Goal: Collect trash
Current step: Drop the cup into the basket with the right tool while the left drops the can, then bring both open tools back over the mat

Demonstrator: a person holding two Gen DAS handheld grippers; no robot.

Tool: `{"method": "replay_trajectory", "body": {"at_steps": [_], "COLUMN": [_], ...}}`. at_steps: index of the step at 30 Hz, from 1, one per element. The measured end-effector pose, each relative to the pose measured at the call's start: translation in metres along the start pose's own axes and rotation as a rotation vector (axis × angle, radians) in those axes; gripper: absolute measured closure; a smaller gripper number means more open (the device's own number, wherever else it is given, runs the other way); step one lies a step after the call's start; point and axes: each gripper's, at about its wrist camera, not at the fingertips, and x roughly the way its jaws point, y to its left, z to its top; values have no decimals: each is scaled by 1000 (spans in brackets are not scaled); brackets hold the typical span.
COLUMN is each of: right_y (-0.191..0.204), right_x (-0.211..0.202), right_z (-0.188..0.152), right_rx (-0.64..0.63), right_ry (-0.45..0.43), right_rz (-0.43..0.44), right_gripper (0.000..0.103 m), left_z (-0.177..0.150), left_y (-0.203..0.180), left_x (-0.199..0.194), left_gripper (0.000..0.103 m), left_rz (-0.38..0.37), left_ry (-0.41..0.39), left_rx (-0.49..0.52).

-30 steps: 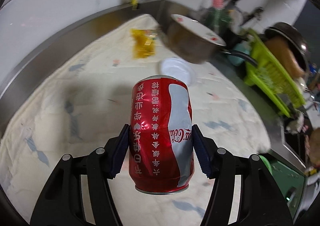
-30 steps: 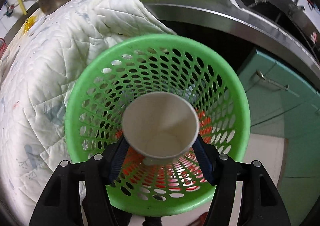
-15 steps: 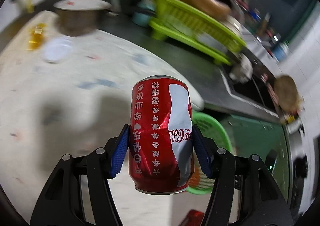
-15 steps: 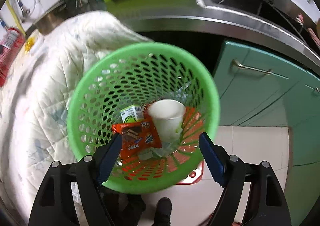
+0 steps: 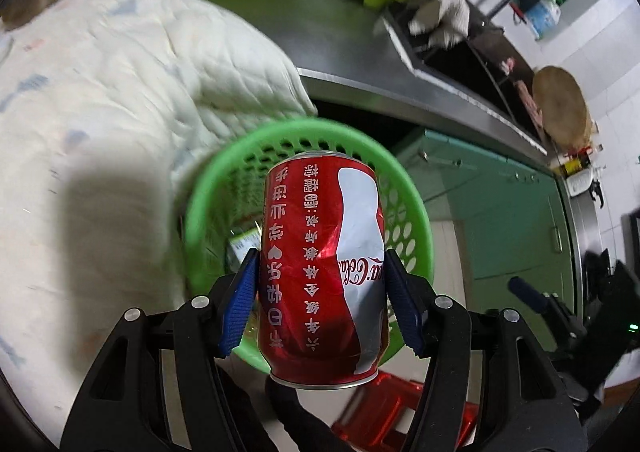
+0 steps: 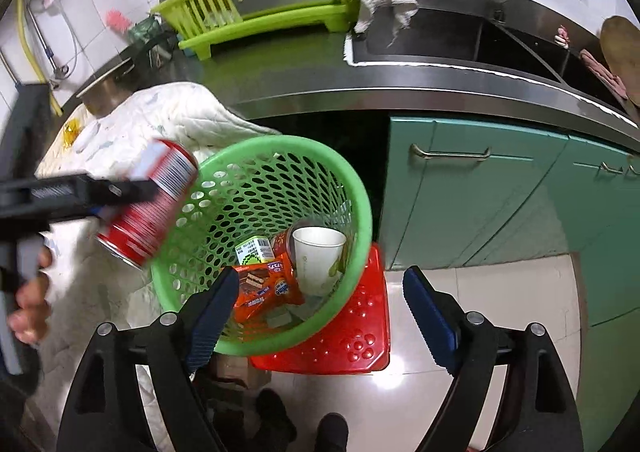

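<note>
My left gripper point(image 5: 320, 264) is shut on a dented red cola can point(image 5: 316, 212), held upright over the rim of the green mesh basket point(image 5: 224, 172). From the right wrist view the can point(image 6: 152, 196) hangs tilted at the left edge of that basket point(image 6: 280, 142). My right gripper point(image 6: 320, 280) hovers above the basket, its jaws opening with nothing between them. In the basket lie a white paper cup point(image 6: 316, 252), an orange snack wrapper point(image 6: 268, 288) and a small green-and-white carton point(image 6: 254, 250).
The basket stands on a red plastic stool point(image 6: 352, 332) on the tiled floor. A white quilt point(image 6: 160, 112) covers the counter to the left. Behind are a green dish rack point(image 6: 260, 4), a dark sink point(image 6: 440, 36) and teal cabinet doors point(image 6: 480, 204). A person's hand point(image 6: 28, 292) shows at left.
The right gripper let go of the paper cup, which dropped into the basket, then rose and opened wider. The left gripper swung the can from over the quilt to the basket.
</note>
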Motion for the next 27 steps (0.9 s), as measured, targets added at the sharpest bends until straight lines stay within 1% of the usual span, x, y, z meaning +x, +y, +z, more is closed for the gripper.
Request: {"method": "replay_trajectory", "body": {"at_steps": [3,7,8,10,13,16,21,24,27], "right_y": [-6,-13,-14,-15,-12,-7,4,13,28], "right_x": [-5,-12,-13,-16,-19,-22,-25,-24,-21], "right_z": [-4,-7,-7,-7,-7,-5,1,8,16], "right_rx": [12,32,36,43,44,31,5,-19,-53], "right_ry": [-5,-16,-18,-22,-29,-37,-50,-53,-52], "right_rz": [-4,-13,-12,-8,-7,4,24,43,60], "right_gripper": [22,22,22,22,22,22,22,22,22], "left_z": [-5,-12,-15,-17,-17,-17,-14,-11,-8], "left_y": [-3,-4,-5,-6,-7,-6,0,9,26], "left_x": [19,30,32,31,28,20,-5,-27,-53], "left_gripper": [42,40,40,36,35,35,35,35,35], "left_rz": [7,20,15,19,19,13,13,33,64], "left_ry": [40,74,80,80,75,63,19,-22,-70], "left_rx": [-15,-15,-15,-13,-10,-14,-30,-40,-65]}}
